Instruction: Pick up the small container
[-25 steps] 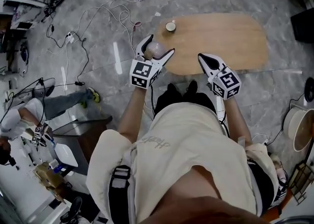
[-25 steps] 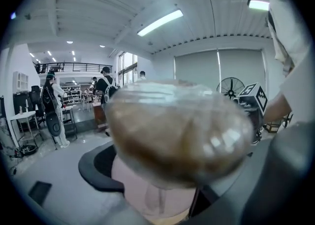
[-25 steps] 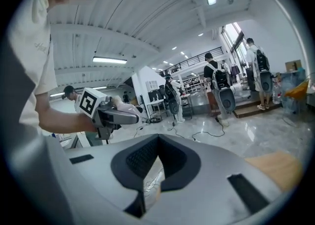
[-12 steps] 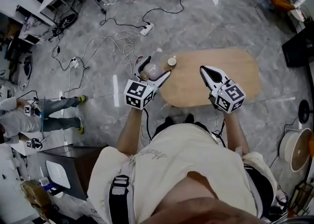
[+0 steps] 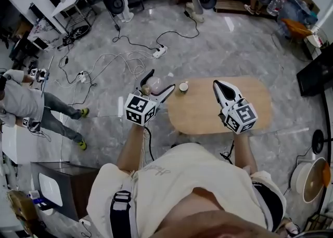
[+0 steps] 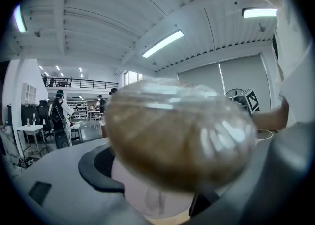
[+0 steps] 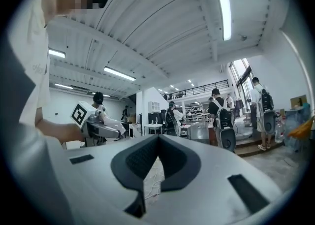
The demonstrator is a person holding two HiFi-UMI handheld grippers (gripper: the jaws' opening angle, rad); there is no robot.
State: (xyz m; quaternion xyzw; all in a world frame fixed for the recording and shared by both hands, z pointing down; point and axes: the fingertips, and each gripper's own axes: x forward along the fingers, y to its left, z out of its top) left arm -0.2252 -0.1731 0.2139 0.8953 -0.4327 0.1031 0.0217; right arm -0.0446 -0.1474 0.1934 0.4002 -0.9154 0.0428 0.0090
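Note:
The small container [image 5: 155, 83], a clear-lidded tub with brownish contents, is held in the air off the left end of the wooden table [image 5: 208, 114]. My left gripper [image 5: 159, 82] is shut on it, one jaw on each side. In the left gripper view the container [image 6: 177, 140] fills the space between the grey jaws of the left gripper [image 6: 182, 162]. My right gripper [image 5: 218, 85] hovers over the table's middle, shut and empty. In its own view the right gripper [image 7: 157, 140] shows its pads meeting with nothing between them.
A small cup [image 5: 183, 87] stands on the table's left end. Cables and a power strip [image 5: 159, 51] trail over the marble floor beyond. A person [image 5: 23, 101] stands at the far left. A black box [image 5: 315, 78] and a round basket [image 5: 307, 179] sit at the right.
Both grippers have risen well above the table, the left one still carrying the container. The head view has lifted too, so the table looks smaller and more of the room shows.

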